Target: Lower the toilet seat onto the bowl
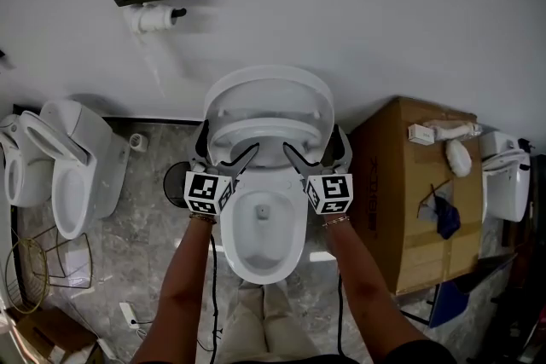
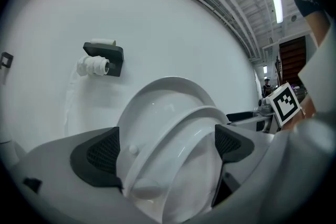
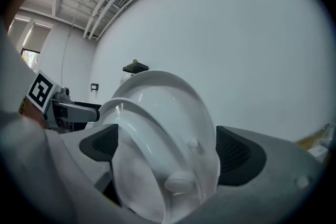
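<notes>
Seat (image 1: pixel 269 130) tilted, rim sitting between spread jaws of left gripper (image 1: pixel 227 147) and right gripper (image 1: pixel 316 149). We swing it down onto bowl (image 1: pixel 243 256) below both.

Both forearms, left (image 1: pixel 183 286) and right (image 1: pixel 360 286), reach forward and converge slightly toward the far wall, bare, with a thin bracelet on each wrist. The left gripper (image 1: pixel 228 146) and right gripper (image 1: pixel 314 146) are held side by side at the same height, near each other, marker cubes facing up. Each has its jaws spread wide, its dark pads (image 2: pixel 102 152) (image 3: pixel 233 155) flanking the toilet seat (image 1: pixel 266 130); whether the pads touch it is unclear.
</notes>
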`<state>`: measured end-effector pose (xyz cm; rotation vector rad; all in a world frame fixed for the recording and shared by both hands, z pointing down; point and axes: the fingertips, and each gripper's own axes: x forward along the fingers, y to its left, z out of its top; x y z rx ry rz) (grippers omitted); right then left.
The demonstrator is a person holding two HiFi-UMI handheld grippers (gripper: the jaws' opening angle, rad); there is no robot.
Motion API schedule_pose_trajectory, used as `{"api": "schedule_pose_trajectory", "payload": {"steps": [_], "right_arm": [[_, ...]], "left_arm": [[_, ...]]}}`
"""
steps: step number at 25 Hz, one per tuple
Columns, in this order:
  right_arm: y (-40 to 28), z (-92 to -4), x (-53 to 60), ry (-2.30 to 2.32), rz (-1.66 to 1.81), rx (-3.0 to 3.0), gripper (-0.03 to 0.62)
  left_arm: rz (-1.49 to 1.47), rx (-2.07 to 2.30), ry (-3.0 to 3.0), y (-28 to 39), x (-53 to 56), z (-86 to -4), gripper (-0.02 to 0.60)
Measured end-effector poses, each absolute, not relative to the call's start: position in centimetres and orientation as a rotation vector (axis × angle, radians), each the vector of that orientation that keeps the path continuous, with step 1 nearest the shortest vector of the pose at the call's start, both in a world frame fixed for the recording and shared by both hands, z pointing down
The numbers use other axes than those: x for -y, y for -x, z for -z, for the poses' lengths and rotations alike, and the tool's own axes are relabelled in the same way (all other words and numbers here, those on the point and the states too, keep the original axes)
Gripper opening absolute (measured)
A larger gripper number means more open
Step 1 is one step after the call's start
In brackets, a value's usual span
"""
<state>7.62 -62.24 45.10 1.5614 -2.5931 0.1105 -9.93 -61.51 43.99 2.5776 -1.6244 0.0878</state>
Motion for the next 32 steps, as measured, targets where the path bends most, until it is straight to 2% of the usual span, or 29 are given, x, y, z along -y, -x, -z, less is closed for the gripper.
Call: {"api": "schedule_pose_trajectory", "payload": {"steps": [10, 14, 17, 23, 32], "right_arm": [[-7.4, -46.2, 63.5, -1.555, -0.138, 2.597, 0.534], [-7.1, -46.2, 63.4, -1.54, -0.136, 2.609, 0.516], [-6.9, -46.3, 63.3, -1.522, -0.135, 2.615, 0.488], [-6.4, -46.4, 62.7, -1.467, -0.132, 2.621, 0.413], [-6.7, -46.3, 62.4, -1.42, -0.164, 2.648, 0.377]], "left_arm": [[-0.126, 1.633, -2.558, 10.4, 62.8, -45.6, 0.556], [-0.157, 1.626, -2.571, 10.3, 62.6, -45.8, 0.446], [-0.153, 1.609, -2.587, 10.0, 62.4, -45.9, 0.397], [-0.182, 1.577, -2.601, 9.9, 62.2, -45.9, 0.369], [-0.178, 1.513, -2.615, 10.2, 62.0, -45.9, 0.329]]}}
